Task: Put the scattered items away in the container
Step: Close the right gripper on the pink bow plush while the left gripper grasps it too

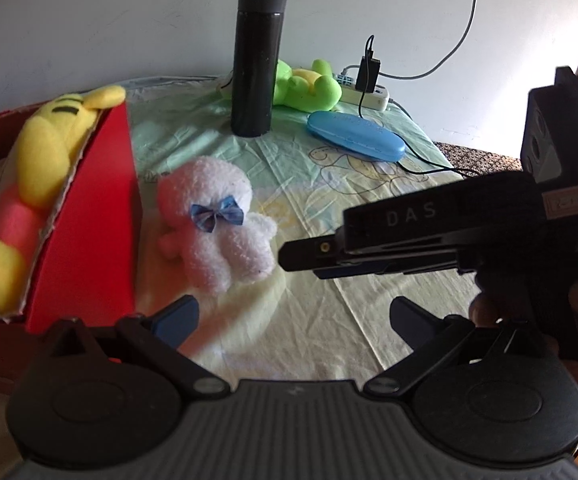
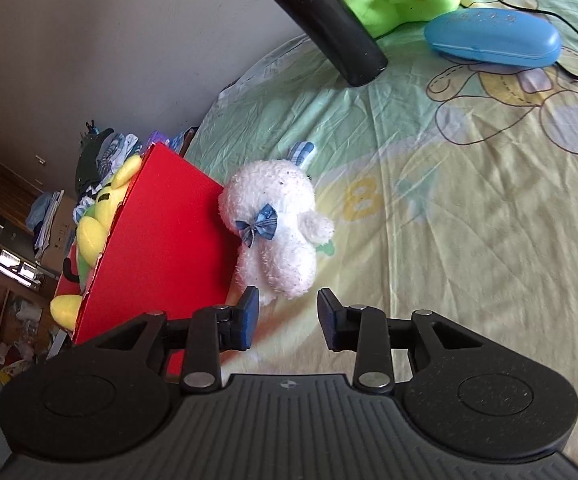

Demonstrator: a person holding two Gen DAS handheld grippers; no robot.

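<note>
- Lying just ahead of the right gripper [image 2: 285, 316], the white plush toy [image 2: 279, 236] touches the red box [image 2: 161, 248], long axis toward the spread, empty fingers [image 2: 249, 312].
- Left gripper [image 1: 293, 320] is also spread and empty, farther off.
- Bedsheet [image 2: 469, 240] is wrinkled; room cluttered.

Lighting: bright daylight from the right; soft shadows on the sheet [image 2: 469, 220]. Glare: patches on the wall [image 1: 469, 8]. Distortion: strong fisheye bending, dark vignetted corners. Focus: slightly soft throughout.
</note>
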